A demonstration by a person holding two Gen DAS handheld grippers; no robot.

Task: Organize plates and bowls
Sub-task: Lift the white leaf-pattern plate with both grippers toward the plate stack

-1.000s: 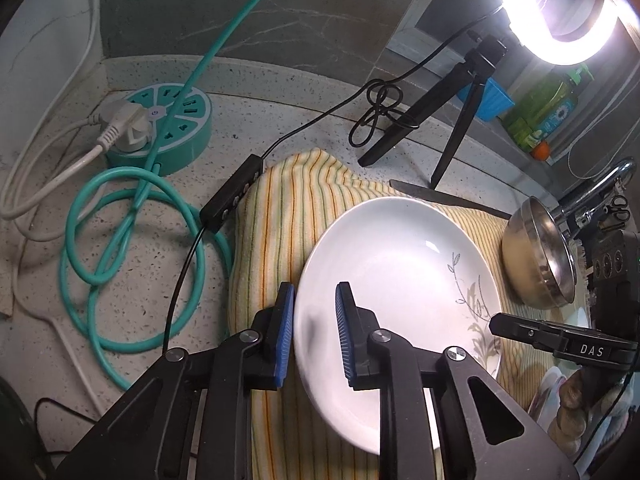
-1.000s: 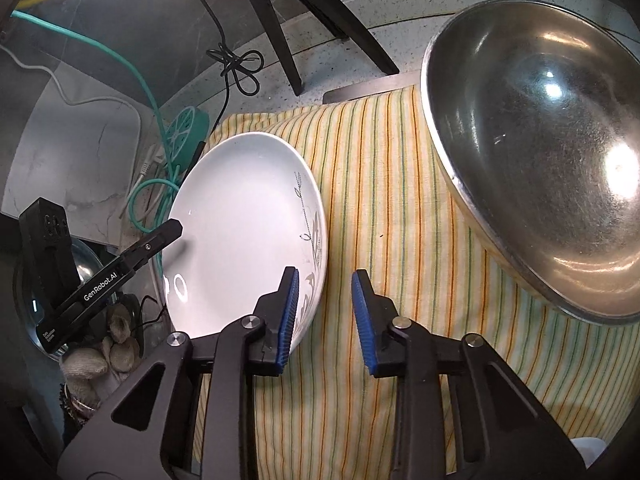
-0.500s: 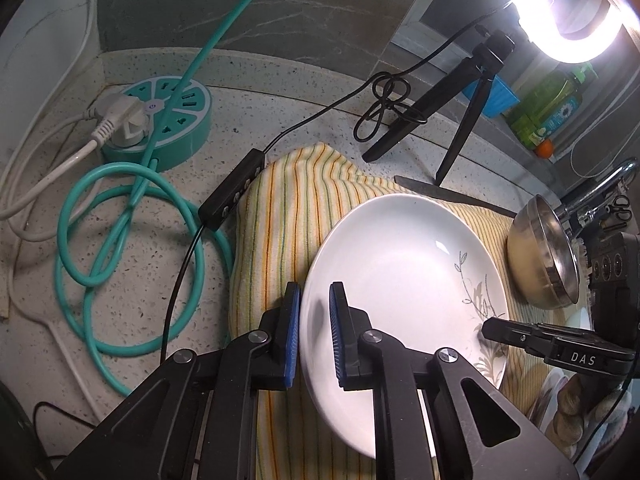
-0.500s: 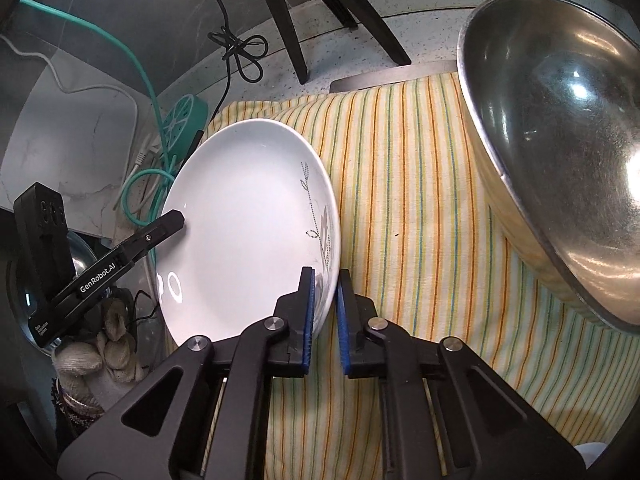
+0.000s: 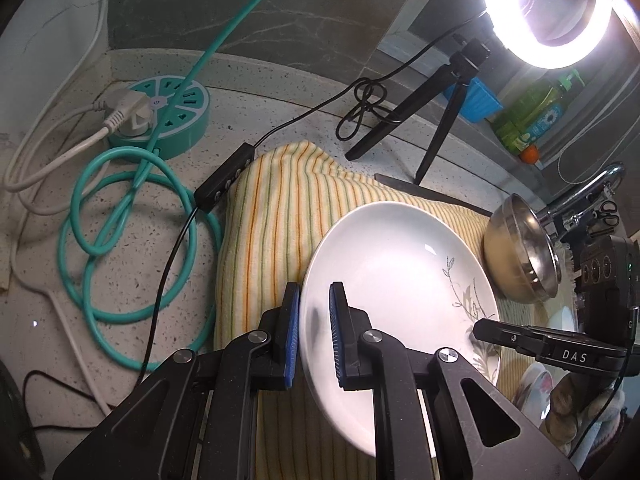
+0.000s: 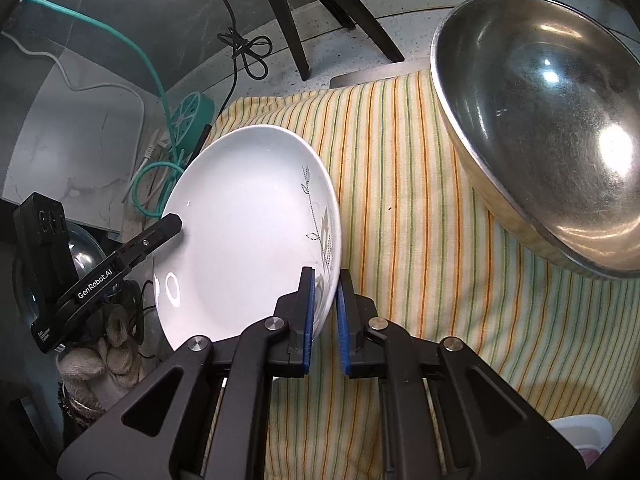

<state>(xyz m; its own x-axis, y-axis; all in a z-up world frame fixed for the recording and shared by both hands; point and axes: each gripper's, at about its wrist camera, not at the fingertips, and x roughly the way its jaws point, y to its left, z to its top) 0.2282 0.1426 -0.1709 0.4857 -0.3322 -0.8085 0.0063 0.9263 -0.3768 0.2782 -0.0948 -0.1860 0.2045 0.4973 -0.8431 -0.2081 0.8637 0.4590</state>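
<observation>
A white plate with a grey leaf print is tilted up over the striped yellow cloth. My left gripper is shut on the plate's left rim, one blue pad on each side. In the right wrist view the same plate has my right gripper shut on its opposite rim by the leaf print. Each gripper shows in the other's view at the plate's far edge. A steel bowl rests on the cloth to the right, also the steel bowl in the left wrist view.
A teal round power strip with coiled teal cable lies on the speckled counter to the left. A ring light on a black tripod stands behind the cloth. A faucet and green bottle are at right. A gloved hand holds the left gripper.
Both grippers have closed onto the plate's opposite rims. The plate has tipped up from the cloth between them.
</observation>
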